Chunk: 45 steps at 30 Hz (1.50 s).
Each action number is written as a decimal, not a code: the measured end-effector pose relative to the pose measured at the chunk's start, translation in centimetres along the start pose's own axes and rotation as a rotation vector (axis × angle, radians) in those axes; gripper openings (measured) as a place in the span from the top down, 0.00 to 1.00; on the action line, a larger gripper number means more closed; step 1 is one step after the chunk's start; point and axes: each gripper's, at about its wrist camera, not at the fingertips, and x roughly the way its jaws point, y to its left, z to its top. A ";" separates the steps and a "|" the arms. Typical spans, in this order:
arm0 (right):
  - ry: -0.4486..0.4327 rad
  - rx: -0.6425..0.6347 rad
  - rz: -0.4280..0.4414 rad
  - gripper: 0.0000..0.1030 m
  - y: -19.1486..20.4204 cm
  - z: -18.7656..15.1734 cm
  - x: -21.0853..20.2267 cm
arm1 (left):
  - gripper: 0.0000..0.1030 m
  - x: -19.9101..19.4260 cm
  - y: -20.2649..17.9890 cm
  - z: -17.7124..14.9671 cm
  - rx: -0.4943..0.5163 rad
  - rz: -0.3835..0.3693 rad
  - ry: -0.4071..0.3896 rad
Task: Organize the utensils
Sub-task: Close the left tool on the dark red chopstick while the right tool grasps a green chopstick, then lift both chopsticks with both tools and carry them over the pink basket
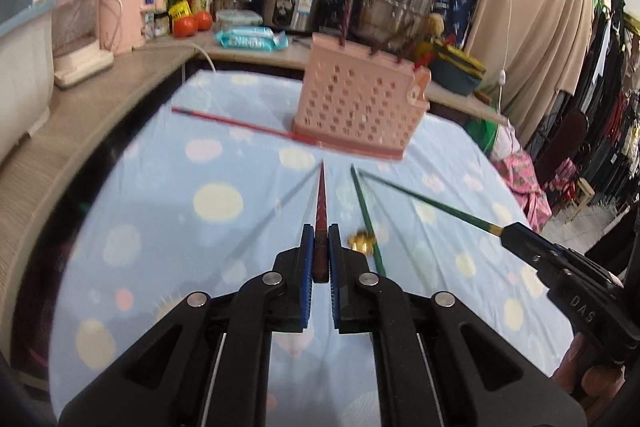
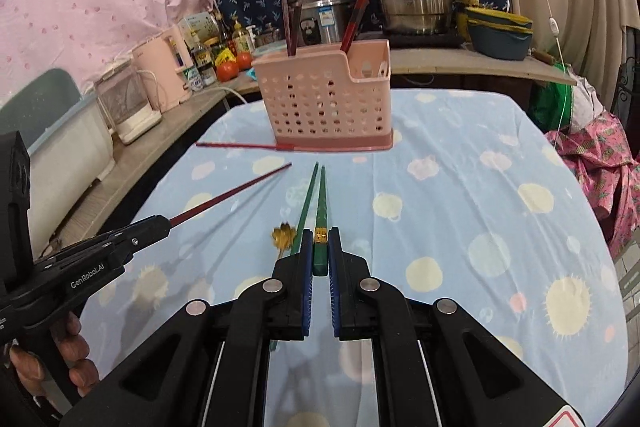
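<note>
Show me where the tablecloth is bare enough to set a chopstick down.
Free: the tablecloth right of the pink holder and right tool. Crowded: the strip before the holder, with a red chopstick, a loose green chopstick and both held ones.

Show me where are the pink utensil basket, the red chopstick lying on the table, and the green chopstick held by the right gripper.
pink utensil basket [image 2: 324,107], right wrist view, on its perforated front wall.
red chopstick lying on the table [image 2: 240,145], right wrist view, mid-shaft.
green chopstick [image 2: 321,203], right wrist view, on the shaft ahead of the right gripper [image 2: 320,251].

Right of the perforated pink plastic basket [image 2: 326,99] the cloth-covered surface [image 2: 480,187] lies open; a red chopstick [image 2: 244,145] lies against its left base.
</note>
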 end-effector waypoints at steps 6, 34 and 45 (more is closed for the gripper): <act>-0.102 0.034 0.006 0.93 -1.4 5.0 -2.1 | 0.93 -1.4 0.4 5.1 -0.022 -0.006 -0.099; -0.416 0.151 0.085 0.93 -4.2 21.3 -5.8 | 0.93 -4.6 -2.1 21.7 0.008 -0.023 -0.456; -0.406 0.163 0.066 0.93 -4.3 26.3 -0.8 | 0.93 0.4 -2.9 25.7 0.007 -0.008 -0.457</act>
